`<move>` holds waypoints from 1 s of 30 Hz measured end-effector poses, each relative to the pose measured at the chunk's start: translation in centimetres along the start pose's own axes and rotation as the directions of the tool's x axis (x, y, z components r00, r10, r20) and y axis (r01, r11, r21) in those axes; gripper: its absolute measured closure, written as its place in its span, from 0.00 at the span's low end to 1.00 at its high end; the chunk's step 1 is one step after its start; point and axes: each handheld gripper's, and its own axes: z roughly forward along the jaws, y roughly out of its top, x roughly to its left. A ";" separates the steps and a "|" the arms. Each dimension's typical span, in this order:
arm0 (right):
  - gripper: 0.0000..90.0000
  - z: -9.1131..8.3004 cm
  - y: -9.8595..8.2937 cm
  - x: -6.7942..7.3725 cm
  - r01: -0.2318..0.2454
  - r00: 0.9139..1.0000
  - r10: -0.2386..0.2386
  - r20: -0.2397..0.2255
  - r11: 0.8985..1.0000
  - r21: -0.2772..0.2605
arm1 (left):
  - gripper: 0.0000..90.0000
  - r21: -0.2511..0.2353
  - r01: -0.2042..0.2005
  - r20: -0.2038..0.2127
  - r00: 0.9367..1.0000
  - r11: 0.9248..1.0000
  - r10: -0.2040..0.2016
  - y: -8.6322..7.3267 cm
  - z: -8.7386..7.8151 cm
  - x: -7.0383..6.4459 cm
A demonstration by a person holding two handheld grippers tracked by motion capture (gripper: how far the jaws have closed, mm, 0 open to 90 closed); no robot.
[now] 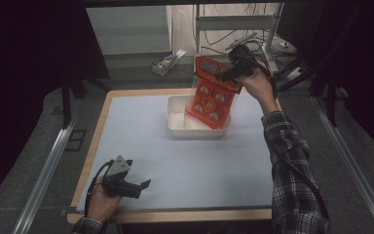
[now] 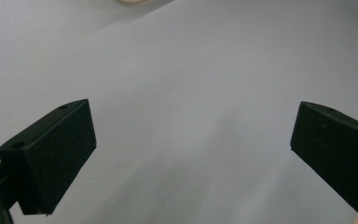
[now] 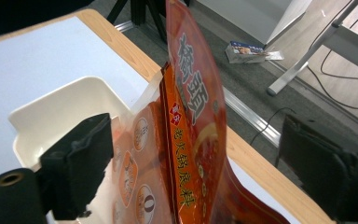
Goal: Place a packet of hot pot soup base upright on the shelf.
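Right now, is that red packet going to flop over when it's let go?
Probably. The red packet looks like thin, shiny film, so likely floppy and slippery. It leans in the white tub, upper part near the right tongs; whether they pinch it is unclear. Released, it may slump against the rim.

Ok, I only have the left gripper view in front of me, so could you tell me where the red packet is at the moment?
Observer: The red packet stands tilted, its lower end inside the white tub on the far half of the table.
Operator: Is the right tool gripping it?
Observer: No. The right tool is around the packet's upper part, but its jaws stand apart on either side and do not touch it.
Operator: And where is my left tool relative to the tub?
Observer: The left tool is near the table's near left corner, well apart from the tub.
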 end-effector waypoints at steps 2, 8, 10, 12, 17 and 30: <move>0.08 -0.3 -0.1 -0.1 -0.006 1.000 0.006 0.002 1.000 -0.006 | 0.00 -0.005 0.002 0.005 1.000 1.000 -0.002 0.0 -0.1 0.1; 0.04 -1.6 -0.6 -0.3 -0.009 1.000 0.009 0.006 1.000 -0.025 | 0.00 -0.022 -0.035 -0.020 0.999 0.999 0.035 -0.2 -0.1 0.3; 0.02 -2.0 -0.8 -0.3 -0.029 1.000 0.028 -0.006 0.999 -0.025 | 0.00 -0.041 -0.036 -0.017 0.999 0.999 0.035 -0.2 -0.1 0.4; 0.01 -2.3 -1.1 -0.3 -0.035 0.999 0.034 -0.018 0.999 -0.025 | 0.00 -0.048 -0.034 -0.016 0.999 0.998 0.034 -0.2 -0.1 0.4; 0.00 -3.3 -1.9 0.1 -0.029 1.000 0.029 -0.006 0.999 -0.037 | 0.00 -0.038 -0.036 -0.008 0.999 0.999 0.036 -0.2 -0.1 0.4; 0.00 -4.7 -3.9 1.2 -0.083 0.996 0.080 -0.031 0.994 -0.078 | 0.00 -0.023 -0.054 -0.032 0.998 0.998 0.053 0.0 -0.2 0.1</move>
